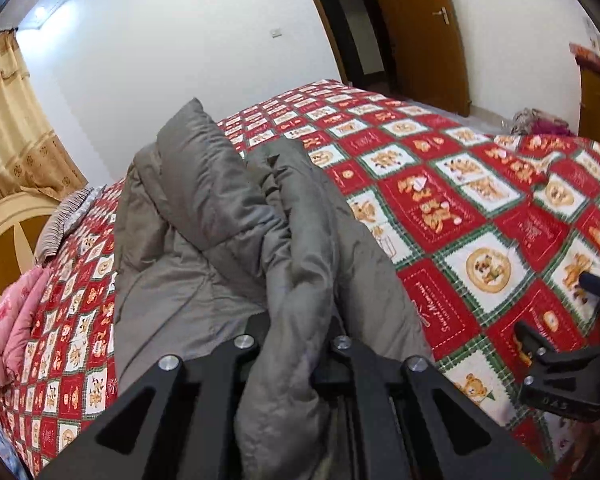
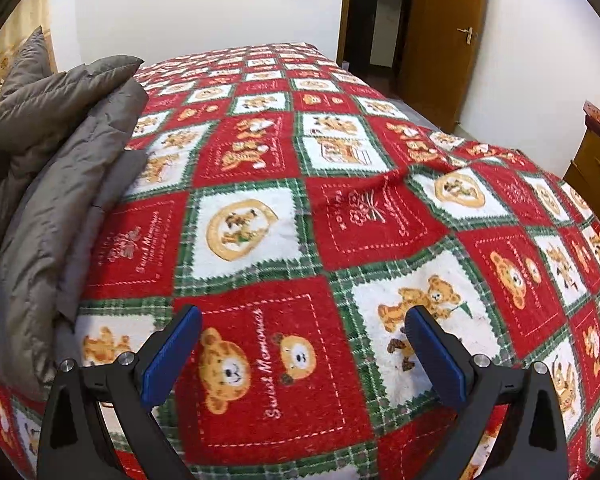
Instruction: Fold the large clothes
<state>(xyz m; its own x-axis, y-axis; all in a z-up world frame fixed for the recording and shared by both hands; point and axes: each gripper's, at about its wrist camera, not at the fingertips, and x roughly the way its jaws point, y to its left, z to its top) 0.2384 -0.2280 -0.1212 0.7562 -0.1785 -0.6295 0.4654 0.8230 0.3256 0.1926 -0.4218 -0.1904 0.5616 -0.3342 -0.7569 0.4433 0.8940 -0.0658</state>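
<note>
The left gripper [image 1: 300, 344] pinches a fold of the grey padded coat [image 1: 204, 216], which trails ahead of it across the bed [image 1: 460, 208]. The right gripper [image 2: 303, 344], spread wide, hovers over the teddy-bear blanket [image 2: 300, 216], coat off to its left.

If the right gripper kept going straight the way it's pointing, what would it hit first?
Most likely the red teddy-bear blanket on the bed: the right gripper is open with nothing between its pads. The grey coat lies off to the side.
</note>
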